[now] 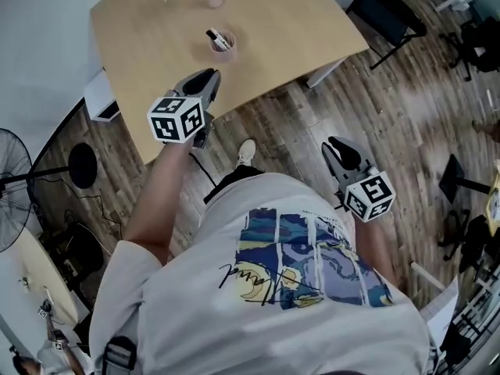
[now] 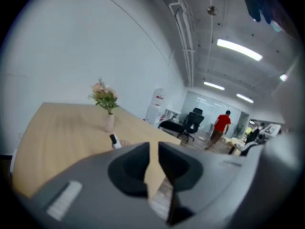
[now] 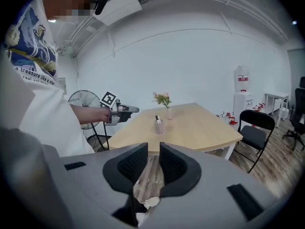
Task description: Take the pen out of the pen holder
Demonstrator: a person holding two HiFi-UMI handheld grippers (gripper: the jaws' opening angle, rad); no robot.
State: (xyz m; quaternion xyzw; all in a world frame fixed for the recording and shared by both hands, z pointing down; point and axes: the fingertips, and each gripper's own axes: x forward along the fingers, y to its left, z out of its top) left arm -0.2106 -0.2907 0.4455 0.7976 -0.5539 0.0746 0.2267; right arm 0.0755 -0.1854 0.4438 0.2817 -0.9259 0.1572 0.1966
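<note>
At the near edge of the tabletop, head view: pen untaken in the pen holder, left claw short of it. Left gripper view: jaws narrowly apart, empty. Right gripper view: right claw narrow, empty, farther back.

table pale matt wood; floor dark wood planks

The left gripper held its jaws slightly apart and empty, while a pen poked up just in front of the flower vase on the wooden table, a black chair well beyond that vase.
</note>
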